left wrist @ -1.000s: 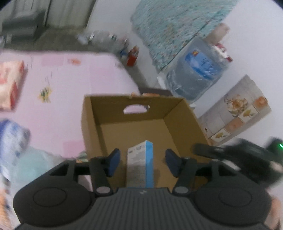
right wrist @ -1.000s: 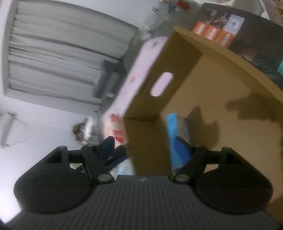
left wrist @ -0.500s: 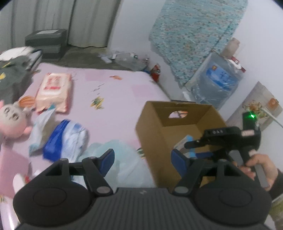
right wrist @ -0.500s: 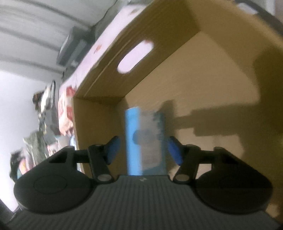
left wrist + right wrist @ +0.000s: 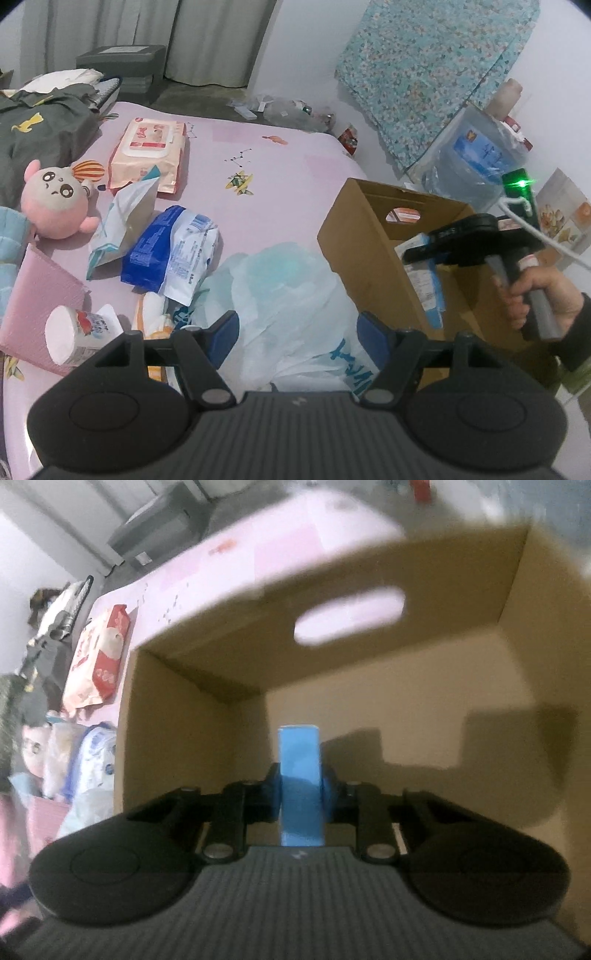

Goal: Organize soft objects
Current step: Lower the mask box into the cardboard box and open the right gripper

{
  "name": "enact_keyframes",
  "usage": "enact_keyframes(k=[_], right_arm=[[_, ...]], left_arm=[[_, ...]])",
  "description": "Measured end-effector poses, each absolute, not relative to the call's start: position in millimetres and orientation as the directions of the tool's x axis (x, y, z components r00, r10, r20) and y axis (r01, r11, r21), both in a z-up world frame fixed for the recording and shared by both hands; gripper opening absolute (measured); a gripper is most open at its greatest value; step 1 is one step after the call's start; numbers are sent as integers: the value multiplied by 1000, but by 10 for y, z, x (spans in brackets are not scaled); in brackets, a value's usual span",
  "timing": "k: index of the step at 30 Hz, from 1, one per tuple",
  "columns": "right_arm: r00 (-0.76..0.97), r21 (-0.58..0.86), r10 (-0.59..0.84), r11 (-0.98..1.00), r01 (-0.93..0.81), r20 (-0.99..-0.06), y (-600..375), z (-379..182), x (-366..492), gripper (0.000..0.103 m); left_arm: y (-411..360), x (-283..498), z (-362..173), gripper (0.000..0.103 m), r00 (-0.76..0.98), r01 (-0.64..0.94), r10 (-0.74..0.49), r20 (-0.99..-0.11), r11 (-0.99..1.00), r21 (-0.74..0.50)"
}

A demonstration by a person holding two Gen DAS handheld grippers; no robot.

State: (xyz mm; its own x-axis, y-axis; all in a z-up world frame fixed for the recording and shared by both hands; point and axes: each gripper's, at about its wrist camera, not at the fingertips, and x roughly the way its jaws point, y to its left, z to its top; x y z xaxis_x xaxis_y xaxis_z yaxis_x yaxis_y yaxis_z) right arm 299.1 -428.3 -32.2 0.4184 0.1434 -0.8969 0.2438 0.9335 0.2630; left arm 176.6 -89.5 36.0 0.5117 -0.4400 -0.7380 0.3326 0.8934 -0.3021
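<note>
A brown cardboard box [image 5: 354,240] [image 5: 192,716] with a handle slot sits at the right edge of the pink bed. Inside it stands a thin blue-and-white carton [image 5: 298,753] [image 5: 424,280], and my right gripper [image 5: 300,786] is shut on its narrow sides. In the left wrist view a hand holds that gripper over the box. My left gripper [image 5: 297,338] is open above a pale, crumpled plastic bag [image 5: 280,288], with nothing pinched. Soft packs lie left of it: a blue-white pack [image 5: 173,251], a pink wipes pack [image 5: 151,147] and a pink plush doll [image 5: 55,203].
A pink envelope [image 5: 33,295], a white cup [image 5: 74,332] and a torn white pouch [image 5: 118,225] lie at the near left. Dark clothes [image 5: 37,133] sit at the far left. A water jug [image 5: 480,162] and clutter stand on the floor beyond the bed.
My left gripper swung away from the box to the pile on the bed. My right gripper dipped into the box, rolled upright and closed on the blue carton.
</note>
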Motion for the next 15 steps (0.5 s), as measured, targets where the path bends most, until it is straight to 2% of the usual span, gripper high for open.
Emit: enact_keyframes(k=[7,12,14,15], right_arm=[[426,123,22,970,211,-904,-4389,-87,2923,19],[448,-83,-162,978,192,-879,-4386,110,2978,20],[434,-74,-167,972,224,-885,-4424,123,3032,23],[435,-13,-121,970,242,-892,-4454,118,3041,28]], left_arm=[[-859,1754,374,72,529,336,-439,-726,894,-296],[-827,1740,359,72,531,327,-434,-728,897,-297],[-813,1732,356,72,533,323,-433,-727,898,-298],[-806,1728,356,72,535,322,-433,-725,898,-299]])
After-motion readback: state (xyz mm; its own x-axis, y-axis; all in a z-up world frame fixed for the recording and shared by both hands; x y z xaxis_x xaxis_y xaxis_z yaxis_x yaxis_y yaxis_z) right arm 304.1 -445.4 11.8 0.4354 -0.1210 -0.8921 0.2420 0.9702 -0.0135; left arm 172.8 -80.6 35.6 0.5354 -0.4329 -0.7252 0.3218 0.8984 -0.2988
